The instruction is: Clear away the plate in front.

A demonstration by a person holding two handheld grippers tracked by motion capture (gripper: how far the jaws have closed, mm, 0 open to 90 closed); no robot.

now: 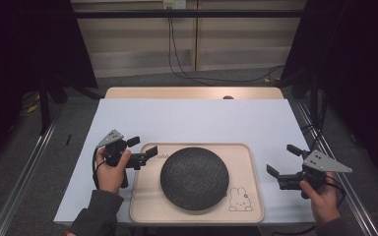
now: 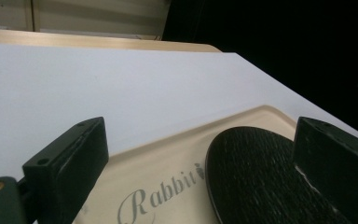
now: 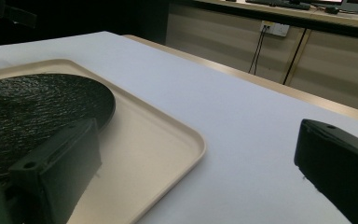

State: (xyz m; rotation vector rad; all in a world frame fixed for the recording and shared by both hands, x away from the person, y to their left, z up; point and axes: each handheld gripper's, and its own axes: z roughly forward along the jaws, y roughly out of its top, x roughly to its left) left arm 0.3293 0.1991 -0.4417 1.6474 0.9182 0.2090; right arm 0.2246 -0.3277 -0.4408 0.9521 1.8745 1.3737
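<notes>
The left hand-held gripper (image 1: 144,148) is being held spread apart at the tray (image 1: 142,206) edge, nothing clamped. The right hand-held gripper (image 1: 281,161) is being held apart too, beside the tray bearing the plate (image 1: 194,178).

Plate (image 2: 261,172) cut off by the bottom edge in the left gripper view, its near part behind a black jaw, tray (image 2: 168,154) lettering partly hidden beside the plate, person's forearms cropped below the tray.

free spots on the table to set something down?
Bare white table behind the tray, up to the far wooden edge. Narrow strips left and right of the tray hold the left gripper and right gripper. The black plate takes up most of the tray.
</notes>
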